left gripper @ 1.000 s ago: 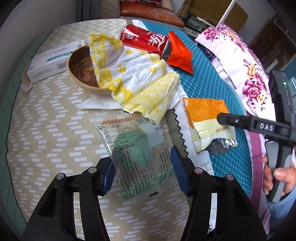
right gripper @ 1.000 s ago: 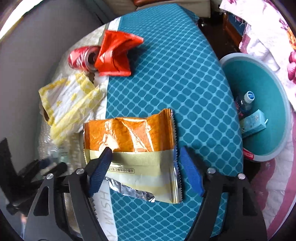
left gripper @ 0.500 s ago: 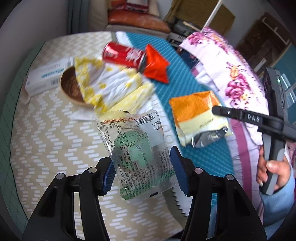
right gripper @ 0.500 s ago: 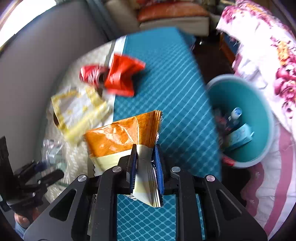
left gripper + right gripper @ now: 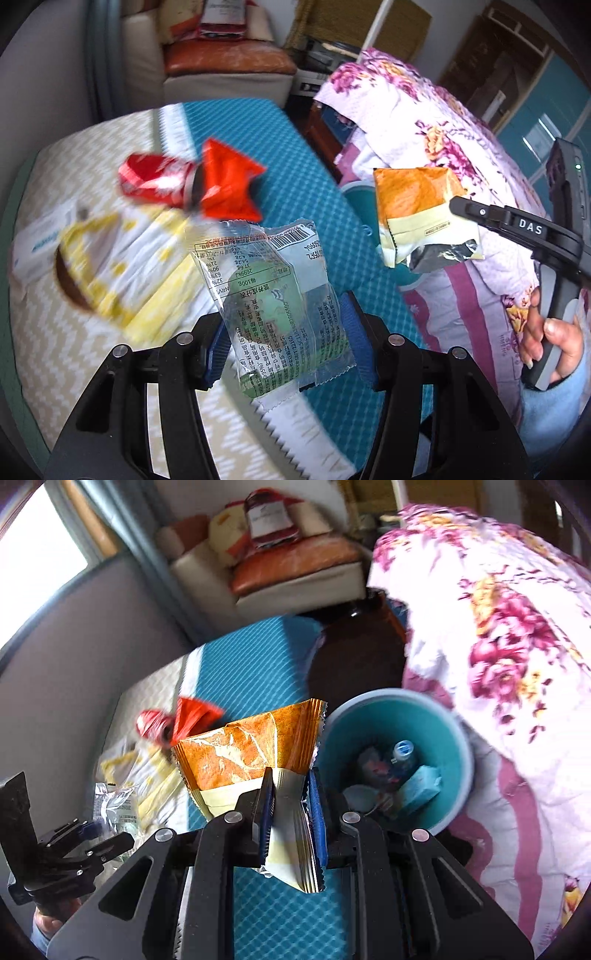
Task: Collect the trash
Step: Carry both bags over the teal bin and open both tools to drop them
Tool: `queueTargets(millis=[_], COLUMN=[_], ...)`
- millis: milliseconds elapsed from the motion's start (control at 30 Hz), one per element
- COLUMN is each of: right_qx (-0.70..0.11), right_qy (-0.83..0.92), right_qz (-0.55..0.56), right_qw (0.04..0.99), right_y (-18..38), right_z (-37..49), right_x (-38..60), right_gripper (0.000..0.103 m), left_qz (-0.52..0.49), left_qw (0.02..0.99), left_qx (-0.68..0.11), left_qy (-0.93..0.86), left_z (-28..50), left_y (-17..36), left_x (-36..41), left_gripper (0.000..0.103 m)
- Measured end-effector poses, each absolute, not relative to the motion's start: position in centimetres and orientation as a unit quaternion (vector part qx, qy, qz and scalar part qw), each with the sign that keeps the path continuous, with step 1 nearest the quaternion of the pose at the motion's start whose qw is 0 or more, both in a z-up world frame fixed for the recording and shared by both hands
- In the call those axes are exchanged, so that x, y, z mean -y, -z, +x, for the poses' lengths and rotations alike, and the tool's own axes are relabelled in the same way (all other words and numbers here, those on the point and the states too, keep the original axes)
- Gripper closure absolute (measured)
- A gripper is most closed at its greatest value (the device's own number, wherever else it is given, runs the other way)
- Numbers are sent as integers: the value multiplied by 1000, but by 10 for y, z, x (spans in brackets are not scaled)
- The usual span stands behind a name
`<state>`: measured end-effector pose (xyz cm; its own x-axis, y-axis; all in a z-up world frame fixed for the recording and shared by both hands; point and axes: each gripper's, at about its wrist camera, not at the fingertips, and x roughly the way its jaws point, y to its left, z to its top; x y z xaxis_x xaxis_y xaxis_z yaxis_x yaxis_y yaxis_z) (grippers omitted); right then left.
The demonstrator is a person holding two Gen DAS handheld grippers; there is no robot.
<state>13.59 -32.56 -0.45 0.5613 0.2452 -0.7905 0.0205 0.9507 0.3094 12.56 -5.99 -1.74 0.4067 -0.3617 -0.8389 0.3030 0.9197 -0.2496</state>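
Left wrist view shows the left gripper (image 5: 284, 325) pinching a clear plastic snack packet (image 5: 275, 295) by its lower sides, the blue pads pressed on the crinkly film so it stands up off the counter (image 5: 48, 332). The packet is thin and see-through, with printed text, a barcode and a green patch inside; a grip on both edges keeps such limp film from folding away. At right of the same frame, the right gripper (image 5: 458, 206) carries an orange-and-cream foil wrapper (image 5: 413, 210) in the air, a hand (image 5: 554, 339) around its handle.

Right wrist view has the right gripper (image 5: 290, 805) pressed together on the cream, torn end of that orange-and-cream foil wrapper (image 5: 251, 753), its silver lining bunched between the pads. The wrapper fans upward, stiff and creased, its top edge crimped. Just to its right in the frame sits a round teal trash bin (image 5: 454, 731) on the floor — already holding a small bottle and a pale blue carton. Judging by that, both pieces are lifted for a carry to the bin, the wrapper being nearer to it.

On the counter remain a crushed red soda can (image 5: 155, 181), a red foil packet (image 5: 229, 188) touching it, and a yellow-and-white paper wrapper (image 5: 122, 266) draped over a brown bowl (image 5: 66, 288) — all blurred.
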Motion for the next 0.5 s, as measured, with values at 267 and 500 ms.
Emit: queueTargets(millis=[267,500], right_qx=[-444,-442], right_qy=[-13,18], right_qz=[159,164], right_qw=[882,882], right_y=[6,16], right_z=[137,142], right_x=[386,427], right_gripper=[85,85], left_qz=[12,37], left_qw=[828,813], left_qx=[-511,-524], left_qy=[232,251], left_z=[163,183], left_y=[20,37], left_x=[138,195], left_gripper=[46,46])
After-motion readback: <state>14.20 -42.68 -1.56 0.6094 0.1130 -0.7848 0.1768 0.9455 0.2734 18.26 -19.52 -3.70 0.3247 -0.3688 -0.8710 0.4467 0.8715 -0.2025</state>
